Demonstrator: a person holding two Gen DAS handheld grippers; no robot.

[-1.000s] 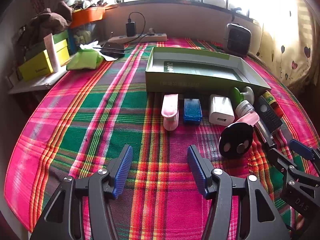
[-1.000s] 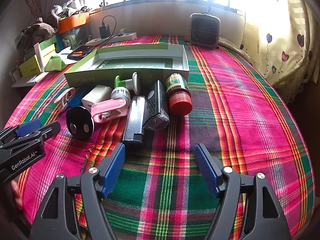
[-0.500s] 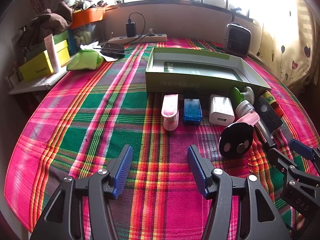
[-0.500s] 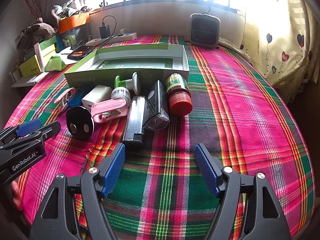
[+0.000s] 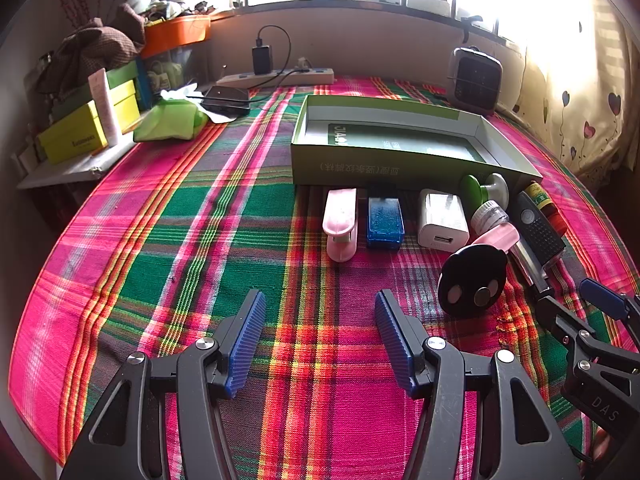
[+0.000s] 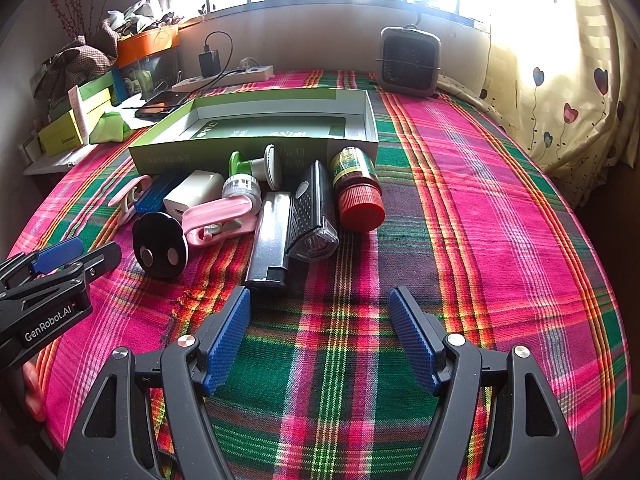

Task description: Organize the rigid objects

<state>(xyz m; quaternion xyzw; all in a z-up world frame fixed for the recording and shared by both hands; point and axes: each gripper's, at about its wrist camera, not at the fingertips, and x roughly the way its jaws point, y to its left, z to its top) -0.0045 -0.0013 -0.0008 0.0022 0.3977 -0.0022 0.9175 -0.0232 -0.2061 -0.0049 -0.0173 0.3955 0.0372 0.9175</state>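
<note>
1. Closest to you: your left gripper (image 5: pixel 320 320) sits low over the plaid cloth (image 5: pixel 200 240) with its blue pads spread wide and nothing between them. Your right gripper (image 6: pixel 320 316) is the same deal, jaws wide apart, holding nothing, just short of the pile.

2. Right past your right gripper's tips lies a long black lighter-like bar (image 6: pixel 270 240), and touching its right side is a black flashlight (image 6: pixel 314 210), lens end facing you.

3. Left of those, a black round disc (image 6: pixel 160 244) with two metal dots leans up, and a pink clip (image 6: pixel 220 220) rests against it.

4. Further right, a brown bottle with a red cap (image 6: pixel 358 190) lies on its side, cap toward you, just beside the flashlight.

5. In the left view you get a neat row: pink stapler-like thing (image 5: pixel 341 224), blue case (image 5: pixel 384 222), white charger (image 5: pixel 442 220), all just in front of the box wall.

6. Behind the charger there's a small clear jar (image 6: pixel 241 188) and a green-and-white spool-shaped thing (image 6: pixel 256 166) against the box.

7. The green box (image 6: pixel 256 150) is open, only a printed green sheet in it, none of the pile inside.

8. Way back: a power strip (image 5: pixel 276 77) and a small heater (image 6: pixel 410 62) by the window wall.
</note>
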